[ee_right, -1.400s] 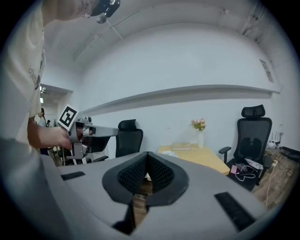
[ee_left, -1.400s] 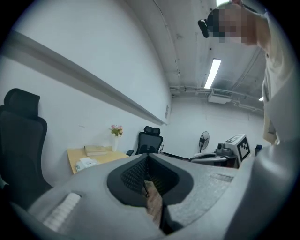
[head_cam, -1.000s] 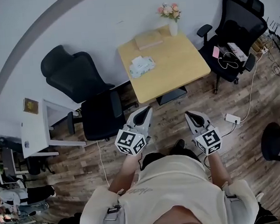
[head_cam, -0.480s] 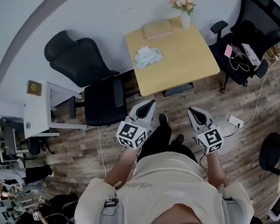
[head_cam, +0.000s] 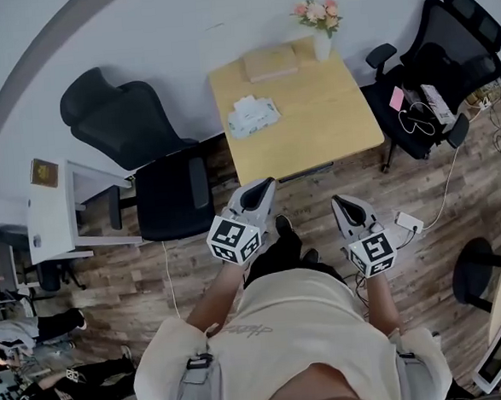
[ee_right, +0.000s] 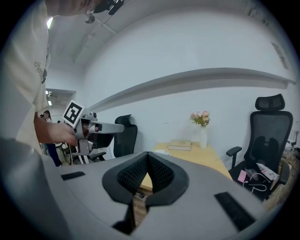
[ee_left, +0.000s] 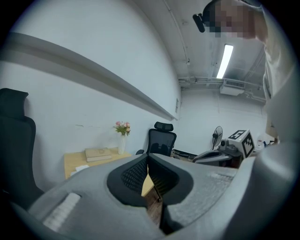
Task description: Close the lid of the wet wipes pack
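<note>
The wet wipes pack (head_cam: 253,116), pale green with a white patch on top, lies on the left part of the wooden table (head_cam: 313,122); its lid is too small to make out. My left gripper (head_cam: 265,188) and right gripper (head_cam: 340,202) hang over the wood floor, short of the table's near edge and well away from the pack. Both are shut with nothing between their jaws. In the left gripper view the pack (ee_left: 81,167) is a small white shape on the table. In the right gripper view the pack (ee_right: 160,151) shows just above my shut jaws.
A book (head_cam: 269,63) and a vase of flowers (head_cam: 320,29) stand at the table's far side by the wall. Black office chairs stand left (head_cam: 158,158) and right (head_cam: 434,71) of the table. A white side table (head_cam: 59,212) is at the left, and a power strip (head_cam: 406,222) lies on the floor.
The person has stepped forward and the view has shifted, so the table sits slightly differently in frame. Both grippers stay shut and level in front of the body.
</note>
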`<state>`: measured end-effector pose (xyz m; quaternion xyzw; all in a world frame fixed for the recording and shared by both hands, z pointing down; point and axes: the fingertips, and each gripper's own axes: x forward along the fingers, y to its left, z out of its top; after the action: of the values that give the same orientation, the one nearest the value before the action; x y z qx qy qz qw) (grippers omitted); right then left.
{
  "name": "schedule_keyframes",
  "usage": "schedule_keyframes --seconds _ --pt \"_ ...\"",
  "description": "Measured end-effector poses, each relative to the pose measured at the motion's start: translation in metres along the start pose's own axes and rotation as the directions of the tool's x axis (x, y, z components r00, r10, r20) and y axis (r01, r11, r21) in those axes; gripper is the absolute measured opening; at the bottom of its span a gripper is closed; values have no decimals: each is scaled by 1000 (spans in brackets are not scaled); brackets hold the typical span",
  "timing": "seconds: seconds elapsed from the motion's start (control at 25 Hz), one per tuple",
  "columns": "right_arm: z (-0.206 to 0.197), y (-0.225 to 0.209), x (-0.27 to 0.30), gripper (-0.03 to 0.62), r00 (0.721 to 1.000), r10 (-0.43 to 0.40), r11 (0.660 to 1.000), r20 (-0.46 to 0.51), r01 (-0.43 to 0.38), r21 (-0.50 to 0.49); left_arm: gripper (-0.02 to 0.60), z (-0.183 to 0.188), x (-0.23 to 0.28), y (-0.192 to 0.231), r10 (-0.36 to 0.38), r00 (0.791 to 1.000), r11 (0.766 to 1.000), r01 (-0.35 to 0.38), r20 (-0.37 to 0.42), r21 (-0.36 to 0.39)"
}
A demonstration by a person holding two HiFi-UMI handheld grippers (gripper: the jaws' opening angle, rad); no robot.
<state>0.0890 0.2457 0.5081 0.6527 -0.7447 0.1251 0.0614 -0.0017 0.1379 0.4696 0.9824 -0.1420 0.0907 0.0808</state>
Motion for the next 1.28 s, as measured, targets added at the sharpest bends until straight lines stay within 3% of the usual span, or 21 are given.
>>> schedule_keyframes --seconds 0.44,0.72,1.0,1.28 --pt "70 -33 114 2 999 33 996 -5 -33 -84 18 23 43 115 41 999 999 -41 32 -2" --pt "85 -48 177 2 999 42 997 -19 -43 -67 18 36 65 173 54 997 999 -54 50 -11" --pt "94 -68 229 2 994 102 993 -44 -104 -55 18 25 76 221 135 991 989 -135 3 -58" --pt "97 -101 284 2 971 233 971 -52 -235 -46 18 27 105 249 247 968 967 -249 -32 -56"
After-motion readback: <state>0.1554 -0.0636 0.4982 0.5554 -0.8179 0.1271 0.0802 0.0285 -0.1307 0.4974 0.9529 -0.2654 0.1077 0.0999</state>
